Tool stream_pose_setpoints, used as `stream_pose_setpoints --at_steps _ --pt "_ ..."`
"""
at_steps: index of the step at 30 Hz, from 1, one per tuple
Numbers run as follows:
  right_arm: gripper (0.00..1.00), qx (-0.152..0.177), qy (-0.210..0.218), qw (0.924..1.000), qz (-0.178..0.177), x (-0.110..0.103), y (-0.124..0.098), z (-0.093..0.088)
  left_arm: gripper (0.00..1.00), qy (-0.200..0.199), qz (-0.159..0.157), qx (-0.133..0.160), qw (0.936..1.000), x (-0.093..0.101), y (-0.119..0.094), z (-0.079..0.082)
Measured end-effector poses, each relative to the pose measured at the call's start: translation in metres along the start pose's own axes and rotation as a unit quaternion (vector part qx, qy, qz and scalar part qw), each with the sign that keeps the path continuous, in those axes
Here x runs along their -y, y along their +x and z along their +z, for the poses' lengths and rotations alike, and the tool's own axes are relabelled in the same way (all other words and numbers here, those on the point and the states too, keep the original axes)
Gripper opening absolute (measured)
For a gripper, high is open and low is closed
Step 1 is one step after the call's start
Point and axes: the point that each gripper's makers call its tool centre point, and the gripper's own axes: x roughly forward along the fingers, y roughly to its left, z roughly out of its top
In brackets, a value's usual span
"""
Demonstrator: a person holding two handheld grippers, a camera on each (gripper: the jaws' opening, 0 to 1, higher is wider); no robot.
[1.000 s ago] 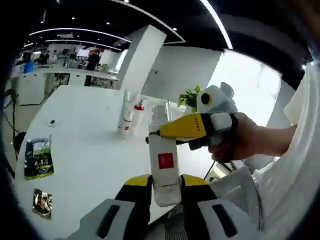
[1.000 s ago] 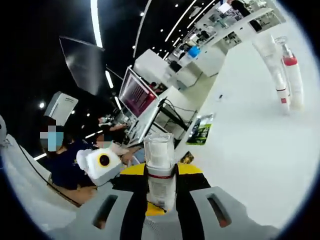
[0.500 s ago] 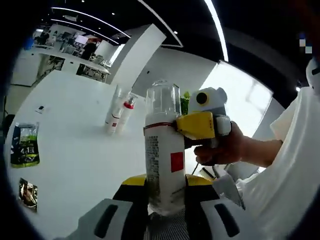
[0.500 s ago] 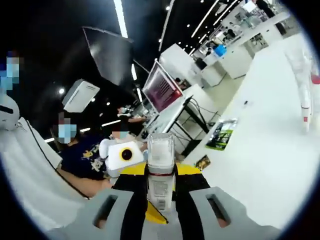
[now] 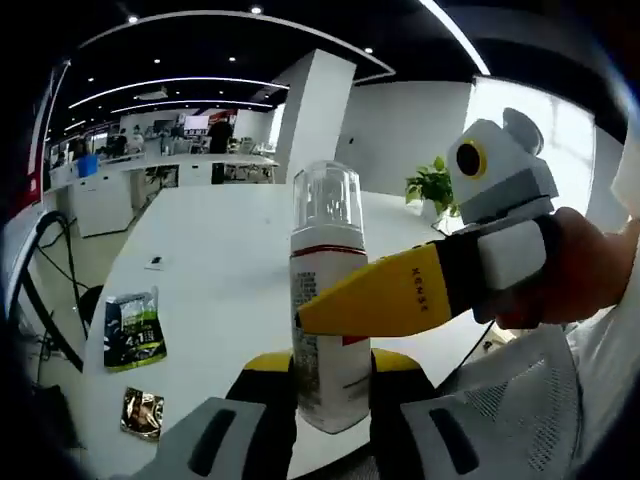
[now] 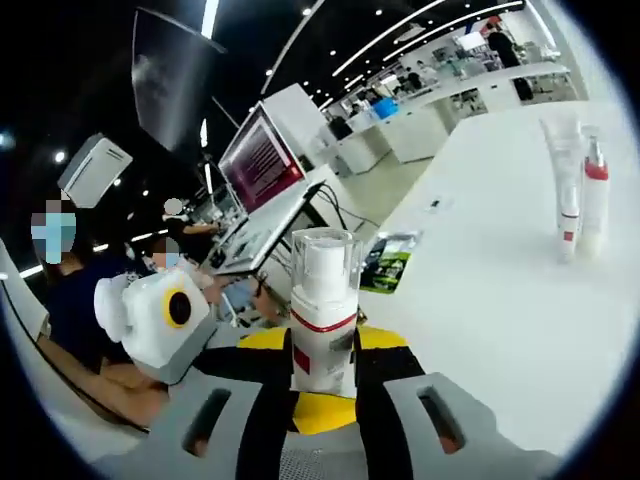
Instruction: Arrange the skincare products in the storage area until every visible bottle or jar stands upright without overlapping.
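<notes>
- Left gripper view, far left: two sachets point(image 5: 131, 330) lie flat on the white tabletop point(image 5: 220, 260).
- Centre: white pump bottle point(image 5: 330, 330) with clear cap, held upright off the tabletop; left hand-held gripper point(image 5: 331, 385) clamps its base.
- Right: right hand-held gripper point(image 5: 310, 318) crosses in, yellow jaw against the bottle body; in right gripper view it point(image 6: 323, 385) is clamped on the bottle.
- Two upright bottles point(image 6: 578, 205) stand far right.
- Advice: keep it vertical, set it down beside those without touching, release one hand-held gripper first.

Both views sit very close behind one bottle point(image 5: 330, 330), facing it from opposite sides. The left gripper view looks across the table point(image 5: 220, 260); both share bottle point(image 6: 323, 320) and table point(image 6: 500, 300).
</notes>
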Motion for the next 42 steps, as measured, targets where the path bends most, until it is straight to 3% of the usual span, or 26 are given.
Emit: stream_pose_setpoints --at_steps 2,5,8,12,14,17,19,22,25,27,32,42 --pt "0.21 -0.003 -0.002 1.0000 0.005 -0.001 -0.001 -0.002 0.26 0.025 0.019 -0.001 0.9995 -0.003 0.000 -0.001" --pt "0.20 -0.008 0.010 0.9997 0.023 0.006 -0.007 0.000 0.27 0.026 0.013 0.007 0.9995 0.002 0.004 0.001" --pt "0.19 -0.002 0.006 0.9995 0.032 0.004 -0.011 0.003 0.28 0.063 0.004 0.017 0.9979 0.005 0.004 0.004" --pt "0.19 0.013 -0.020 0.9992 0.031 0.006 -0.018 0.011 0.30 0.058 -0.003 0.011 0.9983 0.003 0.000 0.003" --pt "0.20 0.021 -0.023 0.9992 0.026 0.012 -0.022 0.016 0.35 0.081 0.007 -0.004 0.9967 -0.004 -0.003 -0.002" --pt "0.20 0.017 -0.045 0.9987 -0.014 0.043 -0.029 0.018 0.38 0.105 0.021 -0.042 0.9934 -0.023 -0.005 -0.020" --pt "0.20 0.021 -0.040 0.9986 -0.027 0.057 -0.033 0.020 0.38 0.101 0.024 -0.048 0.9934 -0.028 -0.003 -0.026" --pt "0.20 0.038 -0.043 0.9964 -0.063 0.090 -0.046 0.030 0.38 0.092 0.014 -0.036 0.9950 -0.021 0.004 -0.023" --pt "0.20 0.047 -0.069 0.9917 -0.098 0.119 -0.055 0.037 0.38 0.121 0.000 -0.066 0.9905 -0.014 0.006 -0.038" --pt "0.20 0.055 -0.075 0.9892 -0.113 0.135 -0.060 0.040 0.38 0.130 0.001 -0.066 0.9893 -0.016 0.008 -0.040" --pt "0.20 0.056 -0.107 0.9819 -0.146 0.166 -0.062 0.045 0.38 0.098 0.021 -0.085 0.9913 -0.031 0.007 -0.046" --pt "0.20 0.038 -0.173 0.9637 -0.199 0.221 -0.055 0.046 0.32 0.099 0.023 -0.118 0.9878 -0.034 0.007 -0.060"
